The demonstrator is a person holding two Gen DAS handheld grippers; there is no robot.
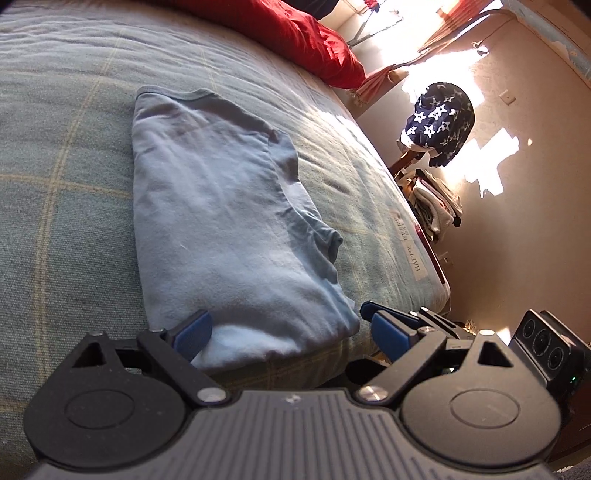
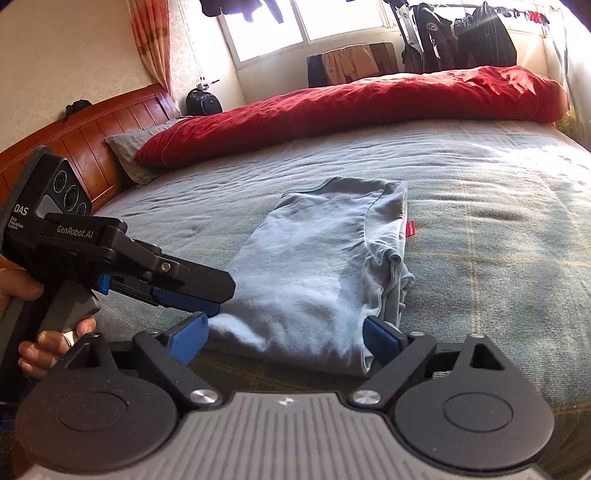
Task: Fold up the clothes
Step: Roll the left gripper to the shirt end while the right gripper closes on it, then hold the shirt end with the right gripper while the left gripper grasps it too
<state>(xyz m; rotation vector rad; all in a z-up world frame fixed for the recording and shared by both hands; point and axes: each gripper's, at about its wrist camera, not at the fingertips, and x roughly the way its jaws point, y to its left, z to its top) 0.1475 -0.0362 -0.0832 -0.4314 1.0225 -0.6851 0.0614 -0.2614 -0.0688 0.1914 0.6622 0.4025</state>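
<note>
A light blue T-shirt, folded lengthwise into a long strip with the sleeves turned in, lies flat on the green-grey checked bed sheet. My left gripper is open at the shirt's near hem, its left blue pad over the hem's corner. In the right wrist view, a hand holds the left gripper, whose tip is at the hem's left corner. My right gripper is open too, its fingers straddling the same near hem. The right gripper's tip shows beside the hem's right corner.
A red duvet lies along the far side of the bed, with a pillow and wooden headboard at the left. The bed edge drops off beside a chair with a star-patterned garment and stacked clothes.
</note>
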